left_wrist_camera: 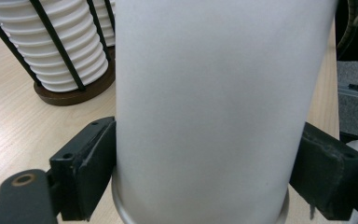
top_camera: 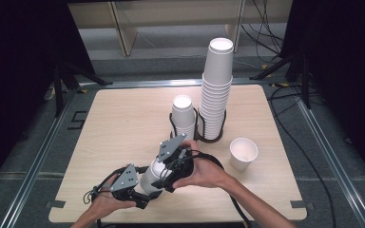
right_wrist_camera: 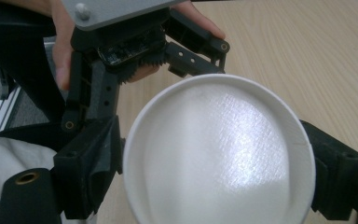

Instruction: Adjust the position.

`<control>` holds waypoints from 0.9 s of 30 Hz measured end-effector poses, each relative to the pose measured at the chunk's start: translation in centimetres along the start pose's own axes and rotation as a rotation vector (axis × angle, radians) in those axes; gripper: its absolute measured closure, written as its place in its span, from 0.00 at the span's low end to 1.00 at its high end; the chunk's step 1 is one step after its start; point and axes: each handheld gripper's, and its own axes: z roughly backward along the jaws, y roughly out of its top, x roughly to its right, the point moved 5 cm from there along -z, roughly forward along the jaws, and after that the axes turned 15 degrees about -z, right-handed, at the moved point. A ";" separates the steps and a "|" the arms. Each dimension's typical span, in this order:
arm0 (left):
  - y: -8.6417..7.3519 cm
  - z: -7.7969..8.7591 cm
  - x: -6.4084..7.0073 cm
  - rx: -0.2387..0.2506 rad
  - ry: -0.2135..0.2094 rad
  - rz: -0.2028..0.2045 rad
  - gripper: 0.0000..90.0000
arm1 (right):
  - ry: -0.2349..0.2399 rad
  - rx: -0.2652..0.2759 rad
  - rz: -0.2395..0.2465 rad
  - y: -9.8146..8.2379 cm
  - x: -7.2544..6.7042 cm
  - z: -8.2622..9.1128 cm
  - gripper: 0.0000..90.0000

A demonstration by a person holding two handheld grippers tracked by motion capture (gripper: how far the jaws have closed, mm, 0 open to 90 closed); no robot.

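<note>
Paper cup (top_camera: 151, 176), lying near the cup holder (top_camera: 209, 137), pinched by left gripper (top_camera: 148, 195) and right gripper (top_camera: 167, 183) alike. Light, thin-walled, easily crushed; best gripped gently near the stiffer rolled rim.

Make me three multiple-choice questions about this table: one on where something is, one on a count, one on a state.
1. Where does the lone cup stand?
A) right of the stacks
B) left of the stacks
C) inside a wire holder

2. How many cup stacks sit in wire holders?
A) one
B) two
C) four

3. The left gripper is:
A) open over bare table
B) shut on a cup
C) lying flat, let go

Answers:
1 A, it stands alone to the right of the taller stack.
2 B, the taller stack and the shorter stack each stand in a holder.
3 B, its fingers press both sides of the held cup.
</note>
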 end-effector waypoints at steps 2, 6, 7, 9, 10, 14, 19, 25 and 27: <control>0.0 0.0 0.1 0.002 0.003 0.000 0.16 | 0.001 -0.034 -0.037 -0.1 -0.2 0.0 0.19; 0.0 0.0 0.2 -0.007 0.000 -0.010 0.16 | 0.001 -0.088 -0.022 -0.1 -0.1 -0.1 0.21; 0.0 0.0 0.2 -0.008 -0.002 -0.009 0.16 | -0.004 -0.100 -0.011 -0.1 -0.1 -0.2 0.22; 0.0 -0.1 0.2 -0.005 -0.004 -0.010 0.16 | -0.003 -0.113 -0.005 0.0 -0.2 -0.2 0.24; 0.0 0.0 0.2 -0.016 -0.004 -0.019 0.16 | -0.002 -0.122 -0.004 -0.1 -0.2 -0.2 0.24; 0.0 0.0 0.2 -0.004 -0.010 -0.025 0.16 | 0.014 -0.119 0.031 0.1 0.0 -0.3 0.25; 0.1 0.0 0.2 0.008 -0.006 -0.022 0.16 | 0.025 -0.115 -0.013 0.1 -0.1 0.0 0.26; 0.1 0.1 0.1 0.018 -0.014 -0.008 0.14 | 0.031 -0.079 0.023 0.2 0.0 0.0 0.27; 0.1 0.0 0.1 0.043 -0.007 0.003 0.12 | 0.038 -0.070 -0.006 0.1 0.0 0.1 0.27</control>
